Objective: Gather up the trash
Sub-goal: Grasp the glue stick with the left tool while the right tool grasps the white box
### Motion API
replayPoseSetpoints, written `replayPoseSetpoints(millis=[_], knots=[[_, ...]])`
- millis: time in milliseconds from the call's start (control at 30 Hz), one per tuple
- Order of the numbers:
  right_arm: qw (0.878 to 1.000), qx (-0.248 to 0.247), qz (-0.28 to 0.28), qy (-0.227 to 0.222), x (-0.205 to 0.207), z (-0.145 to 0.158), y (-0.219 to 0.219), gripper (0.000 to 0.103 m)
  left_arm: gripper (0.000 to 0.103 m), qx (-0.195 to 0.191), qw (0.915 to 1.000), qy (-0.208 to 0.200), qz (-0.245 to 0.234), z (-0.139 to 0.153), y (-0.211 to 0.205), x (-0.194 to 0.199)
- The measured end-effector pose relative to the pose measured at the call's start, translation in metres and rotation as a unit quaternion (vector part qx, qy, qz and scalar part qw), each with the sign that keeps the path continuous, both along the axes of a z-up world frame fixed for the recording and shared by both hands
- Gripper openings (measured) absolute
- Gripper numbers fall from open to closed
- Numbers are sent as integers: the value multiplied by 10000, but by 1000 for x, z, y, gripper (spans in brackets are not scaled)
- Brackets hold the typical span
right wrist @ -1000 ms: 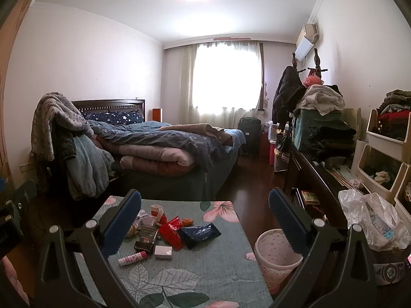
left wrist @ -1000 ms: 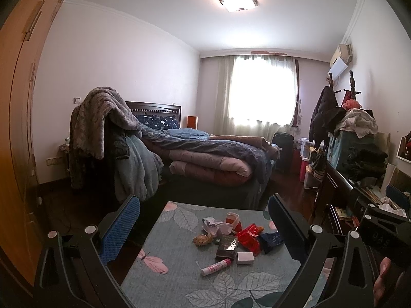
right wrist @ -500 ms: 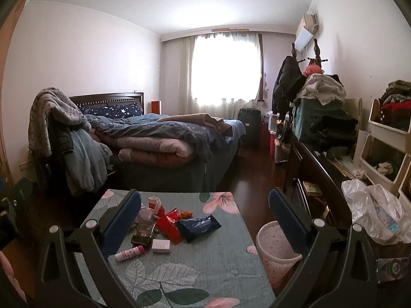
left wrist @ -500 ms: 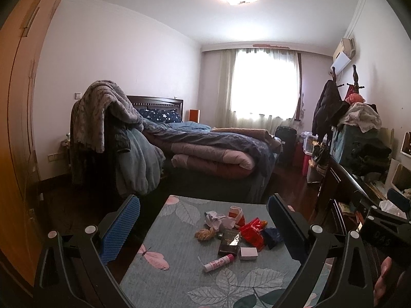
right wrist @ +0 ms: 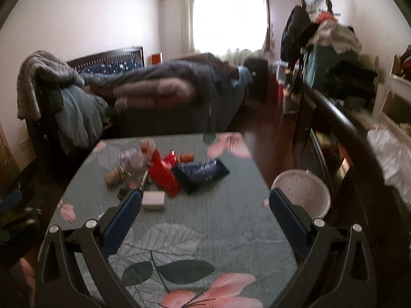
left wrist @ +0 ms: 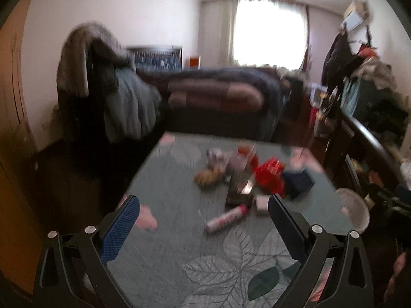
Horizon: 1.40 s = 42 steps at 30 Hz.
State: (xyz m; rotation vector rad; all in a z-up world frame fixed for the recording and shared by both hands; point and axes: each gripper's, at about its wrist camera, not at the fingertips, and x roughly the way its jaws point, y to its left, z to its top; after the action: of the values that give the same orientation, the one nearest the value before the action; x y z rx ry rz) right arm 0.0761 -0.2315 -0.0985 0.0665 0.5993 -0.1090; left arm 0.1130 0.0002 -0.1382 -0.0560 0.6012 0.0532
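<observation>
A pile of trash lies on the floral table [left wrist: 164, 179] [right wrist: 218, 218]: a red wrapper [left wrist: 269, 177] [right wrist: 164, 172], a dark blue packet [left wrist: 298, 182] [right wrist: 200, 172], a pink-white tube [left wrist: 227, 217], a small white box [left wrist: 262, 201] [right wrist: 153, 199], a dark box [left wrist: 240, 188] and crumpled paper [left wrist: 217, 156]. A pink waste bin [right wrist: 301, 192] [left wrist: 353, 208] stands by the table's right side. My left gripper [left wrist: 203, 220] is open and empty, above the near table. My right gripper [right wrist: 205, 213] is open and empty, above the table near the white box.
A bed [right wrist: 167, 87] with heaped quilts stands behind the table. A chair draped with clothes [left wrist: 102, 82] is at the left. A dark dresser [right wrist: 334, 128] with clutter and a white plastic bag [right wrist: 390, 154] runs along the right wall.
Both grippers have tilted down and moved forward over the table; the trash pile and bin now look closer. Both views are motion-blurred. Jaws stay open.
</observation>
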Motion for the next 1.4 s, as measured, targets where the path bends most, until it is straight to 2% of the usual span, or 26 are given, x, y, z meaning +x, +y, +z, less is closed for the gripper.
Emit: replayPoseSetpoints(millis=[133,233,400,633,700,767,867,933,1000,1067,1167,1400], knots=[[9998,-13,46,192,18,-22,1,100,99,-32,9991,412,-64,-36,-6,27],[9994,-24,77,351,31,-36,0,100,99,75,9971,652,-375,-61,-16,48],[9981,24,154,594,52,-58,-3,100,99,131,9884,1026,-1110,-90,-27,84],[9956,159,362,846,81,-80,-1,99,99,480,9756,1400,-1622,-121,-32,107],[9946,212,414,933,89,-85,1,99,91,368,9724,1534,-1720,-124,-30,110],[9934,264,482,1004,97,-90,3,99,81,269,9732,1462,-1757,-121,-27,110],[9919,315,576,1088,108,-96,8,99,63,246,9743,1387,-1760,-118,-24,110],[9907,352,652,1144,115,-100,13,99,46,237,9741,1342,-1803,-117,-22,111],[9885,394,742,1259,122,-106,19,99,39,169,9736,1325,-1849,-116,-19,111],[9867,444,811,1339,127,-110,25,99,25,20,9741,1314,-1839,-116,-13,112],[9835,533,945,1447,135,-118,35,99,22,-480,9735,1319,-1804,-117,3,115],[9778,475,1152,1682,155,-137,63,98,22,-719,9834,1110,-1239,-110,33,104]])
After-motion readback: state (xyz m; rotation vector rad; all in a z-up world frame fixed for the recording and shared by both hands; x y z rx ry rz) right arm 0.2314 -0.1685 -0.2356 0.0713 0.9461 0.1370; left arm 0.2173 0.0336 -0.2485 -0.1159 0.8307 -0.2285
